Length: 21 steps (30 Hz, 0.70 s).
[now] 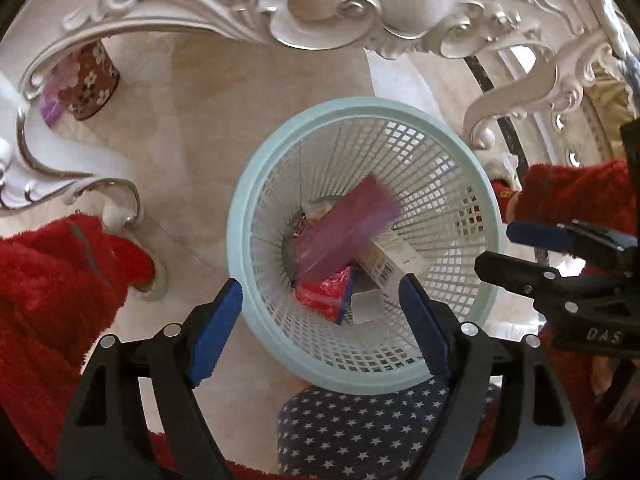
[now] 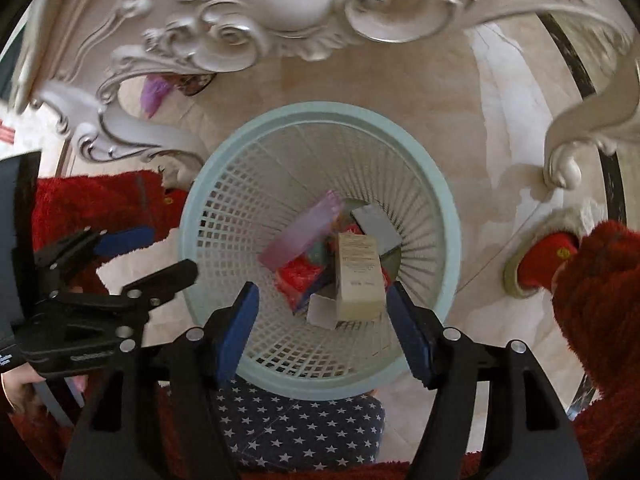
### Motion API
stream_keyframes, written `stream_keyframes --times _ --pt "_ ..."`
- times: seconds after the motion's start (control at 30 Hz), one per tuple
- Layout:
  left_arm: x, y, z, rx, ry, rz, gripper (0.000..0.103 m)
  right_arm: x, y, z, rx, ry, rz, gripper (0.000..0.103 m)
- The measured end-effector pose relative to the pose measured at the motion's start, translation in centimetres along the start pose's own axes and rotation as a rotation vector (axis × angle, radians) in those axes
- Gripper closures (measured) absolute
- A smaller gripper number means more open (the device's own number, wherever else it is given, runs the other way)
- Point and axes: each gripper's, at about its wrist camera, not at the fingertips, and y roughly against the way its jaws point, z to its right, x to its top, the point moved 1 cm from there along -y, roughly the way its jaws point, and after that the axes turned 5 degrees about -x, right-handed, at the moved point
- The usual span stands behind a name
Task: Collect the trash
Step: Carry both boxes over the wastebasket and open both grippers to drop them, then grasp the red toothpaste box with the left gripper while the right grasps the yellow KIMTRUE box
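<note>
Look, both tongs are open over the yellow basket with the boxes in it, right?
Almost. The basket is pale blue-green, not yellow, as the left wrist view shows. The left tongs and right tongs are both open above it, with boxes inside.

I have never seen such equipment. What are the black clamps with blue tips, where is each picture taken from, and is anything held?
They are hand-held grippers; a person holds one in each hand. Each picture comes from a camera on one gripper, looking down along its fingers. The left gripper and right gripper both stand open, empty, above a pale blue basket. Inside lie a pink packet, a white box and a red wrapper. The basket stands on a marble floor.
</note>
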Motion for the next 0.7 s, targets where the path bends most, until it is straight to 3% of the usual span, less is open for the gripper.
stream_keyframes --times 0.3,0.4,0.57,0.7 --pt "-0.2 -0.4 -0.1 -0.018 0.003 -0.023 0.024 -0.6 0.2 0.3 0.024 -0.005 0.010 0.040" --pt "-0.3 -0.2 0.1 -0.015 -0.015 -0.013 0.024 -0.8 0.8 0.2 0.074 -0.001 0.044 0.040" --pt "-0.5 1.3 0.8 -0.020 -0.053 0.039 0.024 -0.9 2.3 0.0 0.119 0.008 0.109 0.040" --pt "-0.5 4.1 1.0 -0.012 -0.073 0.131 0.024 -1.1 4.3 -0.2 0.154 0.016 0.176 0.040"
